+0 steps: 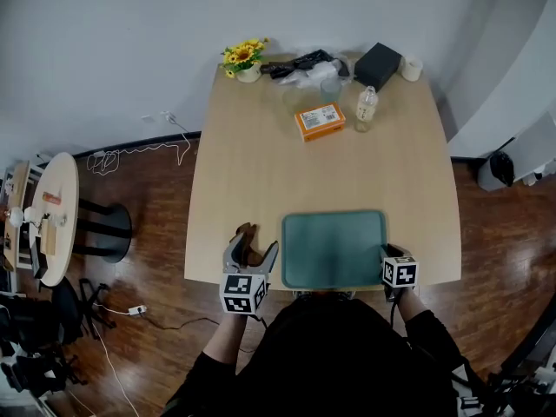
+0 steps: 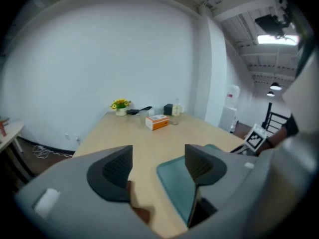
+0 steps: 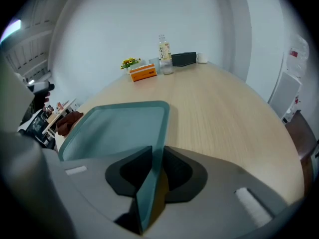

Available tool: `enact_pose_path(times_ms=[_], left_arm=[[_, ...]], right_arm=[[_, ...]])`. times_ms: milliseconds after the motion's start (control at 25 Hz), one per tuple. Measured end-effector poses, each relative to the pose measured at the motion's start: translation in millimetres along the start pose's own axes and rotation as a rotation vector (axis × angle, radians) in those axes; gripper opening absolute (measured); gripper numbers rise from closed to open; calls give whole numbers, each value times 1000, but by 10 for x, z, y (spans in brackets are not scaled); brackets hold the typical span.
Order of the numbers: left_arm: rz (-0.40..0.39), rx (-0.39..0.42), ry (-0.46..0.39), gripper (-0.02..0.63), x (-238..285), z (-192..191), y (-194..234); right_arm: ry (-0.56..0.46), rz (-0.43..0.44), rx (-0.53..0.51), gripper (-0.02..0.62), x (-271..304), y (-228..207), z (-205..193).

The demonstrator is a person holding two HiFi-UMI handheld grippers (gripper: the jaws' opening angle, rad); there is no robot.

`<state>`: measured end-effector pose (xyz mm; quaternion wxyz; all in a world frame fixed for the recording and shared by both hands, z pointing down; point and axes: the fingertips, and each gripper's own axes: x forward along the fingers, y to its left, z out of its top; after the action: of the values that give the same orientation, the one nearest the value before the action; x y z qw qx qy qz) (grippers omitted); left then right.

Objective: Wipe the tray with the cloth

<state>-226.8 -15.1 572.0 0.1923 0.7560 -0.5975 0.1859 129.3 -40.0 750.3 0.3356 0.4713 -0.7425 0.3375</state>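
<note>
A teal tray (image 1: 334, 248) lies at the near edge of the wooden table (image 1: 261, 172). My right gripper (image 1: 395, 254) is shut on the tray's right rim; in the right gripper view the rim (image 3: 149, 183) runs straight between the two pads (image 3: 177, 176). My left gripper (image 1: 254, 248) stands open just left of the tray. A dark brown cloth (image 1: 247, 235) lies on the table between its jaws, apart from the pads. The left gripper view shows the cloth (image 2: 135, 207) low between the open fingers (image 2: 117, 171), with the tray (image 2: 174, 178) to the right.
At the table's far end stand an orange box (image 1: 320, 121), a small bottle (image 1: 366, 109), a glass (image 1: 330, 88), a flower pot (image 1: 246, 59), a black box (image 1: 377, 65) and a white cup (image 1: 411, 69). A round side table (image 1: 52, 215) stands on the floor at left.
</note>
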Motion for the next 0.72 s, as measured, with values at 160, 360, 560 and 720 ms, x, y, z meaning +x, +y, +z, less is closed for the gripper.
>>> enact_pose_path(times_ms=[160,360,560,720], left_arm=[[222,-42,181,393,148,-777,883],[210,-111,418,394,304,-1575,1057],[190,-125,525,82,315,-1774,995],[150,-120,494,57,328,-1591,900]], right_arm=[[8,8,2,71,-1,10,-15],[3,13,4,71,12,16,-22],[-2,14,9,71,13,16,-23],[-10,8,9,71,-1,19,-13]])
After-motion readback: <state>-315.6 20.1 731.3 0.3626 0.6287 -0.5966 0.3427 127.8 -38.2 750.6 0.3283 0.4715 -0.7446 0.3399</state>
